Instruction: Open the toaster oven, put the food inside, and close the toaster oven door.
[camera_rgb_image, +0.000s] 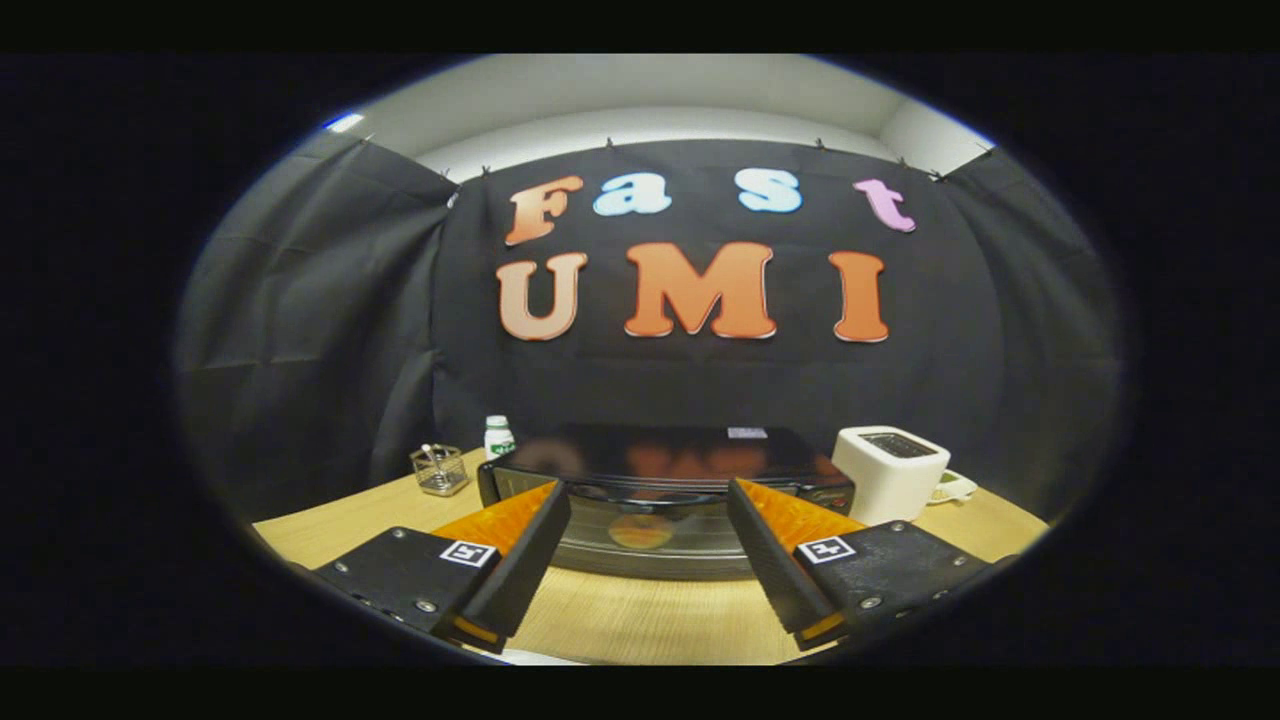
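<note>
Jaws spread wide and empty, gripper (648, 488) above the worktop (650, 615). Toaster oven (665, 500) sits just ahead between them, door shut, round food visible behind its glass. White toaster (890, 472) beyond the right jaw, wire basket (440, 470) and white bottle (498, 437) beyond the left.

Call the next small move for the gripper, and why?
Probably ease forward and slightly up to the door handle. The toaster oven sits just ahead with its glass door shut, and the gripper is open, its fingers apart and holding nothing, lined up on the door's front. So opening comes first.
</note>
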